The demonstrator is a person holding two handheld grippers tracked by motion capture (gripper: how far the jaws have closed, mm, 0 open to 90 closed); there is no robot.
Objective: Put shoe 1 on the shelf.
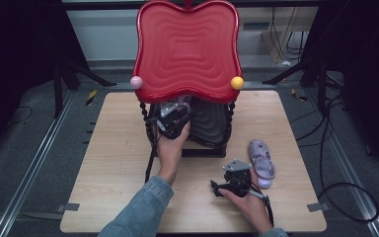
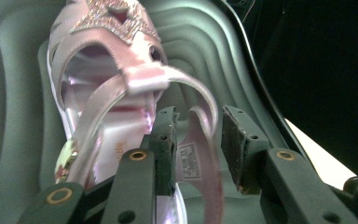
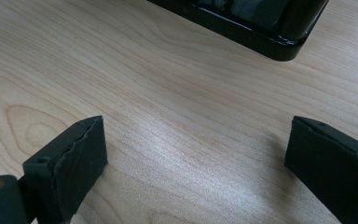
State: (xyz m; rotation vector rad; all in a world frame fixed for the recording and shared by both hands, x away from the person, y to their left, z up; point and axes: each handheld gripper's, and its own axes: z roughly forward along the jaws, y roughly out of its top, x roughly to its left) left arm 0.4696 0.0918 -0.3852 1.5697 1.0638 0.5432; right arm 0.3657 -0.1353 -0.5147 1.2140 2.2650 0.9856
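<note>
Dark studio floor around a light wood surface (image 1: pixel 118 163). Red two-tier stand (image 1: pixel 187 49) sits at its far edge; the top tray hides most of the black lower tray (image 2: pixel 9 116). Left hand-held gripper (image 1: pixel 173 120) reaches under it, front end cut off from above. Its own view: pink sandal (image 2: pixel 107 88) lies on the lower tray, heel strap (image 2: pixel 205 140) between the parted jaws, pads not pressing, toe out of frame. Right hand-held gripper (image 3: pixel 196 154) rests released on the surface, jaws wide, nothing between. Second sandal (image 1: pixel 261 160) lies just beside it.
</note>
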